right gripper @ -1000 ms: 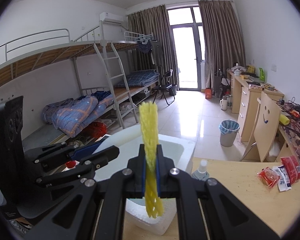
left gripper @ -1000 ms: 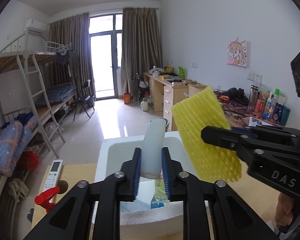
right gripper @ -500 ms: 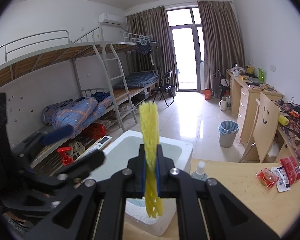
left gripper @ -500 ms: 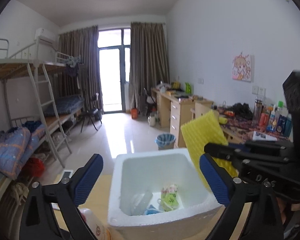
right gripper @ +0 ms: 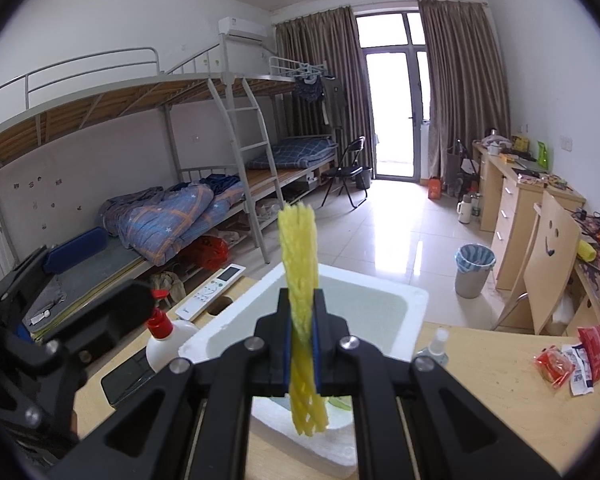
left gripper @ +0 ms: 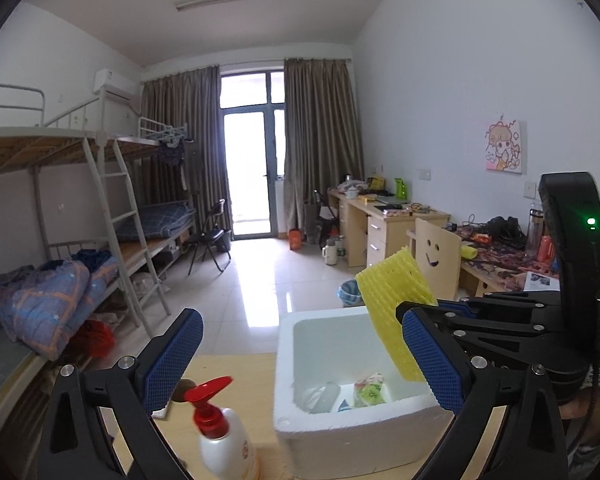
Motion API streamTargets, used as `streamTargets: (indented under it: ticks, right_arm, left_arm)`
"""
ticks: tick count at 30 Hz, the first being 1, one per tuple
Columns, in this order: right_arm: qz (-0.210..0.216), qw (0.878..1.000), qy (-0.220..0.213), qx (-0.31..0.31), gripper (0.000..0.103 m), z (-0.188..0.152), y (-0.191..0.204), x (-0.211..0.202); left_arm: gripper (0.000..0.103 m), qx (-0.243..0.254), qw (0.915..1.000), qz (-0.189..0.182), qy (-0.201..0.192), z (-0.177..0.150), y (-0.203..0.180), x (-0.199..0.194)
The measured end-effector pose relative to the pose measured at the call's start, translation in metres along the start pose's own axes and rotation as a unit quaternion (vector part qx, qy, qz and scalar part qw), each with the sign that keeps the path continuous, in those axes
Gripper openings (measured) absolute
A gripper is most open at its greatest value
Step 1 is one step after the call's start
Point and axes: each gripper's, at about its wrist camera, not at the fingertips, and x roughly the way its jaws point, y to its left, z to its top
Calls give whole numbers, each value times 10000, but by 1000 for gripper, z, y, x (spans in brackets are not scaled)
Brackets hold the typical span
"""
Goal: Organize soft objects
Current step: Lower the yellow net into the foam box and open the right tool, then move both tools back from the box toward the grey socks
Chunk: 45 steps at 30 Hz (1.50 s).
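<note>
A white foam box (left gripper: 364, 432) stands on the wooden table; it also shows in the right wrist view (right gripper: 412, 300). Inside lie a clear soft piece (left gripper: 320, 396) and a green-printed packet (left gripper: 370, 388). My right gripper (right gripper: 301, 344) is shut on a yellow foam net sleeve (right gripper: 300, 264), held upright over the box's near side; the sleeve also shows in the left wrist view (left gripper: 396, 312). My left gripper (left gripper: 300, 364) is wide open and empty, to the left of the box and above it.
A white pump bottle with a red top (left gripper: 220, 436) stands left of the box, also in the right wrist view (right gripper: 164, 340). A remote (right gripper: 214, 290) and a dark phone (right gripper: 126, 372) lie left. A small spray bottle (right gripper: 434, 350) and red snack packets (right gripper: 572, 356) lie right.
My left gripper let go of the clear soft piece, which now lies in the box, then opened wide and drew back to the left. The right gripper still holds the yellow sleeve.
</note>
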Motion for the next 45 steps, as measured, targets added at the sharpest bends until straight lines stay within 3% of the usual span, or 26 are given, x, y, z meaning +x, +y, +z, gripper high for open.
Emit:
streamTargets:
  ticks: [13, 25, 26, 27, 29, 38, 40, 42, 45]
  right_arm:
    - [145, 9998, 87, -67, 11, -2, 1, 15]
    - [-36, 9996, 246, -122, 14, -1, 1, 23]
    - [-113, 9994, 274, -150, 25, -1, 2, 25]
    - [-154, 9993, 304, -140, 48, -2, 3, 27]
    - [-108, 9996, 242, -70, 66, -2, 2, 25]
    - [-200, 9997, 161, -39, 68, 1, 2, 11]
    - [-203, 9997, 115, -30, 75, 3, 1, 7]
    - [-228, 9997, 72, 21, 94, 4, 3, 3]
    - [-347, 9993, -98, 88, 102, 5, 4, -8]
  left_arm:
    - [100, -33, 9998, 172, 49, -5, 14, -7]
    - [100, -110, 9997, 200, 81, -8, 22, -9]
    - [100, -120, 9997, 205, 76, -8, 23, -9]
    - [100, -129, 9997, 198, 72, -8, 22, -10]
    - [100, -144, 9997, 210, 57, -8, 22, -10]
    - [100, -161, 9997, 189, 75, -8, 22, -12]
    - [100, -195, 9996, 183, 69, -6, 22, -13]
    - [100, -223, 9996, 174, 54, -6, 22, -15]
    - [100, -178, 9997, 187, 38, -4, 20, -20]
